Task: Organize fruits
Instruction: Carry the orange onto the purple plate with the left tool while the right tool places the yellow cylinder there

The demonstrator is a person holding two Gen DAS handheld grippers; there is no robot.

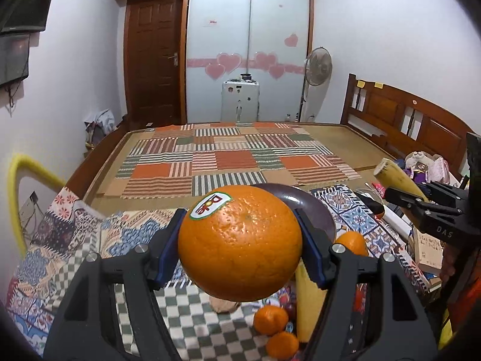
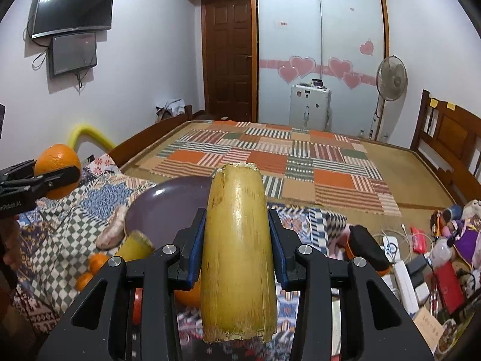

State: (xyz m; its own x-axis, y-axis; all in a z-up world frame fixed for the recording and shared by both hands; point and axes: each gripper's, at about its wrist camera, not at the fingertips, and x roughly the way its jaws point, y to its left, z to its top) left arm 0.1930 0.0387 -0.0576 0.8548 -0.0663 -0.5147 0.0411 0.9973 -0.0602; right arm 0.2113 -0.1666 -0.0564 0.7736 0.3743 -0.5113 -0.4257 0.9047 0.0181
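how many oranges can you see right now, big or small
4. One big orange in the left gripper; one beside the purple plate at; two small ones on the checked cloth at and. The gripper may hide more.

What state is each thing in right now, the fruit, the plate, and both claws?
Left claw: shut on the big orange.
Big orange: held, lifted off the cloth.
Right claw: shut on the yellow cane piece.
Yellow cane piece: held, lifted, standing upright between the pads.
Purple plate: empty as far as visible.
Small oranges: loose on the checked cloth.
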